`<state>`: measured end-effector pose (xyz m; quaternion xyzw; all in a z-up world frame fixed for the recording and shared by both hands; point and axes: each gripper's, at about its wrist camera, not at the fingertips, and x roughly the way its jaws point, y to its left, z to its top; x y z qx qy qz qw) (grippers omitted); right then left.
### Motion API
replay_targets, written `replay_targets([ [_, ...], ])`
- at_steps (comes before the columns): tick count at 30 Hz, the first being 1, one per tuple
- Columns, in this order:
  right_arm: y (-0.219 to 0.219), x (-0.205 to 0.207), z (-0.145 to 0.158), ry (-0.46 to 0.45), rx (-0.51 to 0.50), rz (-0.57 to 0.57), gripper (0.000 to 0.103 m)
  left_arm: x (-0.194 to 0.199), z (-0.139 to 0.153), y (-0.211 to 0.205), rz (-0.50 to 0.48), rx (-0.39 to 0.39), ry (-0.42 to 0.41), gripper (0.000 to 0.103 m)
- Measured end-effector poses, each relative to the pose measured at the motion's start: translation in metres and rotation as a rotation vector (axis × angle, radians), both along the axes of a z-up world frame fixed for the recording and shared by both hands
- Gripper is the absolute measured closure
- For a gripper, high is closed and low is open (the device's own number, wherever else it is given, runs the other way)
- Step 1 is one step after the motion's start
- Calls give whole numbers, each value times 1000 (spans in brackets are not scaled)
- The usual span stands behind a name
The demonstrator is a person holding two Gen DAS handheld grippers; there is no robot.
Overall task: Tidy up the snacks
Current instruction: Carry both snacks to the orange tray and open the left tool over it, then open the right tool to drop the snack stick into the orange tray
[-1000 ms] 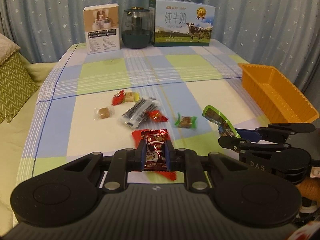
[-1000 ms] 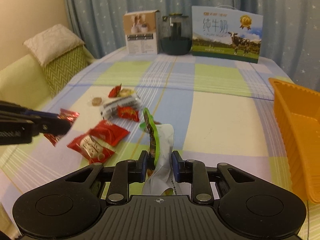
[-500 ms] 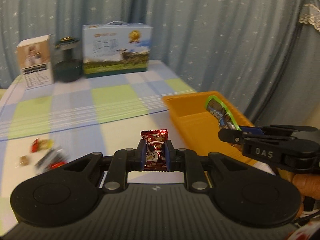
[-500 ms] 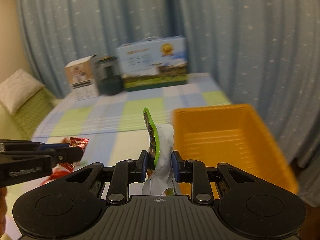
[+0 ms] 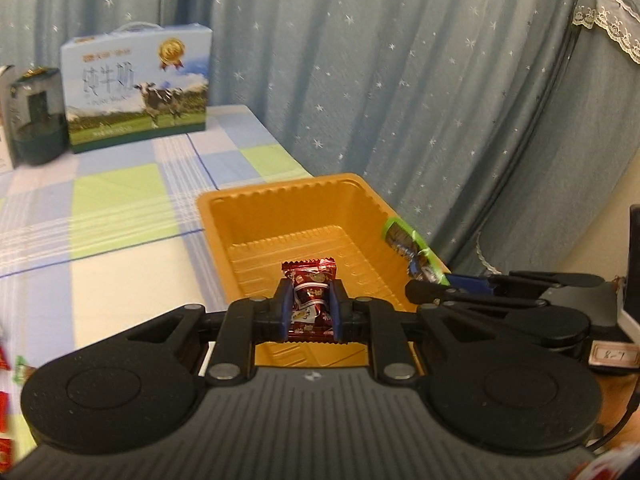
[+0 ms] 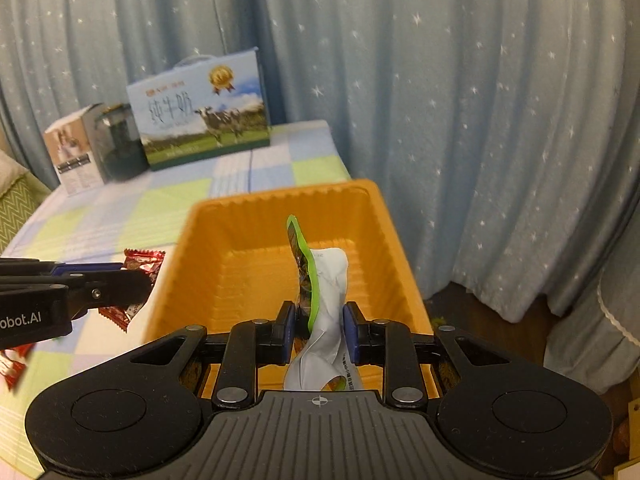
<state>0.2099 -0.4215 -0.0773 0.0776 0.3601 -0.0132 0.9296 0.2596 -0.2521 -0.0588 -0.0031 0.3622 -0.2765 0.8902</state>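
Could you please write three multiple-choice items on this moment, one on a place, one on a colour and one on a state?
1. Where does the orange tray lie?
A. at the table's right edge, near the curtain
B. on the green cushion
C. on top of the milk carton box

2. What colour is the edge of the packet in the right gripper?
A. bright green
B. purple
C. black

3. How does the left gripper stand?
A. open, with nothing in it
B. shut on the red candy
C. shut on the tray's rim

Answers:
1 A: the tray sits by the star-print curtain, well in front of the milk carton box.
2 A: a bright green border runs along the packet.
3 B: the blue pads press both sides of the red wrapper, held above the tray.
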Motion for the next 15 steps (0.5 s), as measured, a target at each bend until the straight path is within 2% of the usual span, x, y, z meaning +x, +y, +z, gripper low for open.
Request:
replay_targets([
  [5,-8,4,-10,17,19,-15,77,7,-12,-12,-19,4,4,84],
  [6,-9,5,-11,19,21,-16,77,7,-13,-12,-19,-5,1,79],
  [7,-9,7,-13,21,26,-16,77,7,-15,-13,-28,-10,2,71],
  [10,-10,6,-16,27,32,-15,77,5,-17,-7,-32,12,-7,70],
  [15,-7,8,-18,32,52,-10,77,-4,-16,19,32,47,-11,70],
])
